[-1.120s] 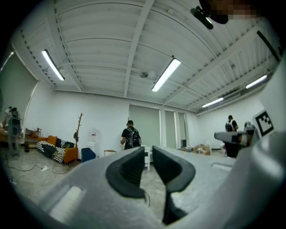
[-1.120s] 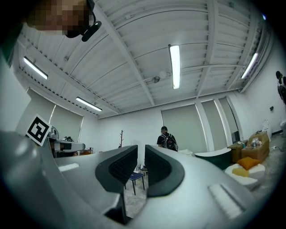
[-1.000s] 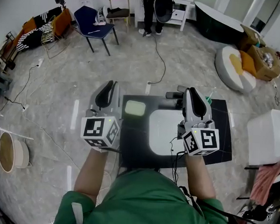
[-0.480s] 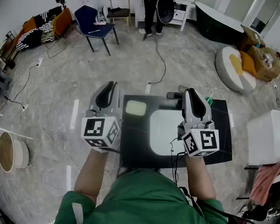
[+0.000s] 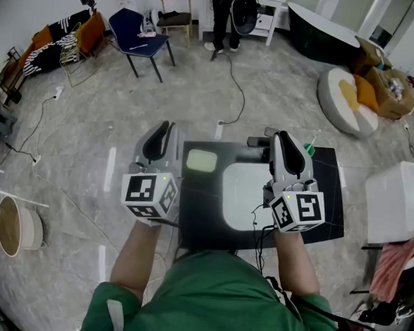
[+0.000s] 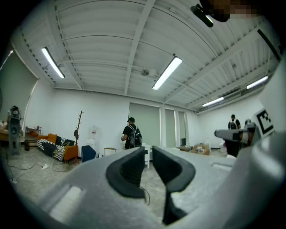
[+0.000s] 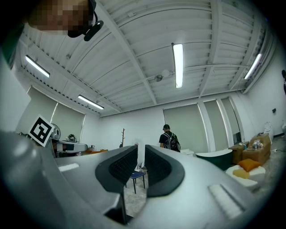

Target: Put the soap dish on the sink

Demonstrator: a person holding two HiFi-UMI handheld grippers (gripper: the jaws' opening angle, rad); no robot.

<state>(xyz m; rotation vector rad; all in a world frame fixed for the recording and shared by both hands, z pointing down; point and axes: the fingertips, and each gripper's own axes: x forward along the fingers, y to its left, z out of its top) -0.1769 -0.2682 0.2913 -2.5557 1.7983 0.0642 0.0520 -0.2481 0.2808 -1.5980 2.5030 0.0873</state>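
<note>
Head view shows the pale green, rounded-rectangular soap dish (image 5: 200, 159) lying flat on the black bench (image 5: 196, 213). It sits at the far left corner, just beside the white sink basin (image 5: 243, 199) and touched by neither tool. The left gripper (image 5: 161, 130) hovers over the bench's left edge, just left of the dish. The right gripper (image 5: 285, 140) hovers over the basin's right rim, near the dark grey tap (image 5: 257, 141).

In the left gripper view the fingers (image 6: 129, 172) are clenched to a narrow slit with nothing between them, and they aim out at the room rather than down at the bench. The right gripper view shows the same: its fingers (image 7: 118, 167) are drawn almost together and grasp nothing.

The dish already seems to rest on the sink's surround, so either it has been placed or a pick-up has not begun; I cannot tell which. If it has yet to be moved, the left gripper is the nearer one.
- Tip it down so its own view finds the dish.
- Spread the fingers wider than the dish's short side before descending.
- Straddle the rim squarely and close gently, since a shallow, smooth dish is likely to slip or flip.
- Carry it level and set it down flat, clear of the basin's edge.
- Keep the right gripper away from the tap.
</note>
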